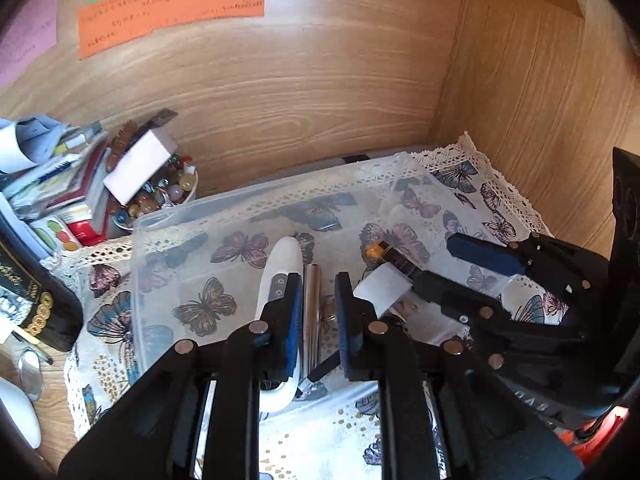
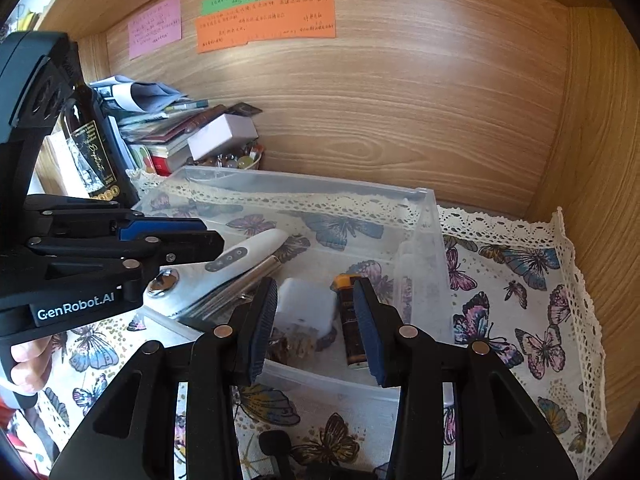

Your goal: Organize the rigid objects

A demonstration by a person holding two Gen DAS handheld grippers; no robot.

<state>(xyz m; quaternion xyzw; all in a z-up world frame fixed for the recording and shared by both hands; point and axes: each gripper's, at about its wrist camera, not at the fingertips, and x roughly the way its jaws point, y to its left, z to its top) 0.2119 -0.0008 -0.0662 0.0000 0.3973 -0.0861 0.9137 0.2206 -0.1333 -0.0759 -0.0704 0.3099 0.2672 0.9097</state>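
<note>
Where grippers hover, bin (image 2: 416, 240) holds remote (image 2: 244, 256), lighter (image 2: 350, 320).

A: Where is there room to pass?

B: Over the butterfly cloth (image 2: 520, 280) right of the clear bin (image 2: 420, 240), up to the wooden side wall (image 2: 592, 140).

A: And the obstacles?

B: Bin walls ring the white device (image 2: 248, 254), metal tube (image 1: 312, 300), white block (image 2: 306, 304) and lighter (image 2: 352, 328). Books (image 2: 168, 132), a bead bowl (image 1: 160, 196) and a dark bottle (image 2: 92, 152) crowd the left.
</note>
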